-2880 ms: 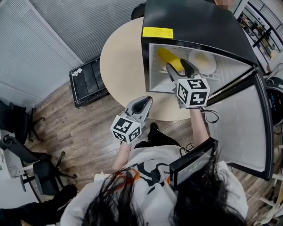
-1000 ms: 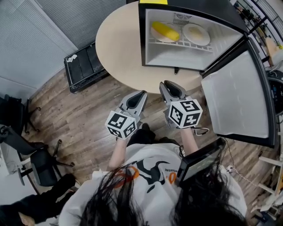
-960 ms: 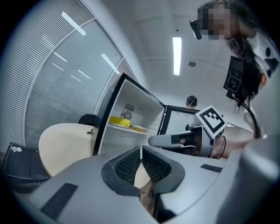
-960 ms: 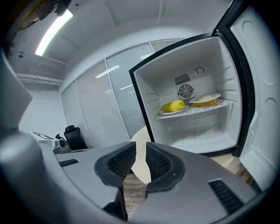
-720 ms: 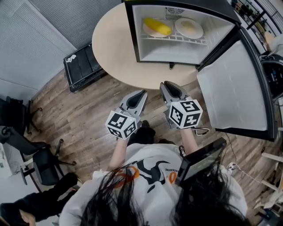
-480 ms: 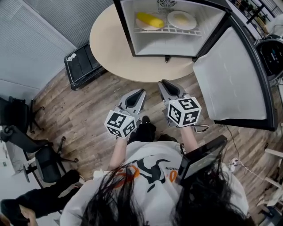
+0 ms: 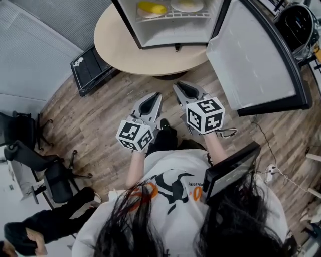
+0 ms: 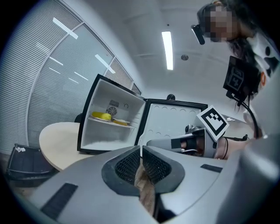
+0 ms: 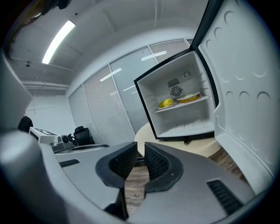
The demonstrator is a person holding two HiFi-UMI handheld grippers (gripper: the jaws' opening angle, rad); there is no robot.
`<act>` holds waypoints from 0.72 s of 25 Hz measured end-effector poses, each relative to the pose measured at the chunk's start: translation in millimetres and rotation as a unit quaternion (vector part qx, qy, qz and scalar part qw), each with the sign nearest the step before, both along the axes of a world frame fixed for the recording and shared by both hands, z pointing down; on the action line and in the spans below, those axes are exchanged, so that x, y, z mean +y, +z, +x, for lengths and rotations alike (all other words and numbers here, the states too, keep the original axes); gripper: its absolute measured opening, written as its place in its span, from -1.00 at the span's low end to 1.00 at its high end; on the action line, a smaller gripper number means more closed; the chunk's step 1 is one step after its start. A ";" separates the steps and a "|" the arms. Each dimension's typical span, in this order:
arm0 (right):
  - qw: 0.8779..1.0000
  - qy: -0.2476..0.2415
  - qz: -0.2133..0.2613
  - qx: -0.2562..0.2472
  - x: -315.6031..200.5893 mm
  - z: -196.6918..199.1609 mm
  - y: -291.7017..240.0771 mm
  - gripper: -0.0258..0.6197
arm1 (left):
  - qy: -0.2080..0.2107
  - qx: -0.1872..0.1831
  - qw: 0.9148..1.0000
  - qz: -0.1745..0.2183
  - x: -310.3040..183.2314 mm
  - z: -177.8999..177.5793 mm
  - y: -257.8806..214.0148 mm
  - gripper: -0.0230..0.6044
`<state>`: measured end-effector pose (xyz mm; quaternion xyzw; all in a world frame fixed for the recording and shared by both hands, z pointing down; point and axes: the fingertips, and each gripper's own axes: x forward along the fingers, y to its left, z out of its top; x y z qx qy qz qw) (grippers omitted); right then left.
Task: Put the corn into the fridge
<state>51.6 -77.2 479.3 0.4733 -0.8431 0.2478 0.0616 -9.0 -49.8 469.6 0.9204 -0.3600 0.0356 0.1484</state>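
Far left on the floor, a black crate (image 7: 90,70). Next, the round surface (image 7: 118,47), with the fridge (image 7: 126,27) on top, standing open. Inside, on the shelf (image 7: 165,14), the corn (image 7: 152,8). Main job done, by the look of it.

Lower down, over the wood floor and well apart from the fridge, the left gripper (image 7: 154,96): fingers shut to a thin slit, nothing in them. Just beside it, the right gripper (image 7: 176,86): fingers narrow, just been closing, nothing between them either.

Back on the shelf, right of the corn, a plate (image 7: 186,5). Far right, the door (image 7: 251,60), swung wide. Probably left to do: push that door shut.

No brand or words to read on the fridge. Only black-and-white square marks on the left cube (image 7: 134,135) and the right cube (image 7: 204,115). Print on the shirt (image 7: 173,193) too small to read.
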 end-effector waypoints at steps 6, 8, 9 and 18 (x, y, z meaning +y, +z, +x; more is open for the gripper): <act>1.000 -0.007 -0.005 0.008 28.6 8.3 4.2 -0.76 | -0.005 0.002 1.000 0.001 26.5 10.3 1.3 -0.88; 1.000 -0.008 -0.006 0.007 34.4 11.4 4.4 -0.77 | -0.006 0.003 1.000 0.003 32.0 13.2 0.8 -0.88; 1.000 -0.007 -0.006 0.006 36.8 12.9 4.6 -0.78 | -0.006 0.004 1.000 0.005 34.4 14.4 0.2 -0.88; 1.000 -0.012 -0.008 0.001 50.8 15.6 0.6 -0.82 | -0.006 0.006 1.000 0.015 47.8 20.8 -6.3 -0.88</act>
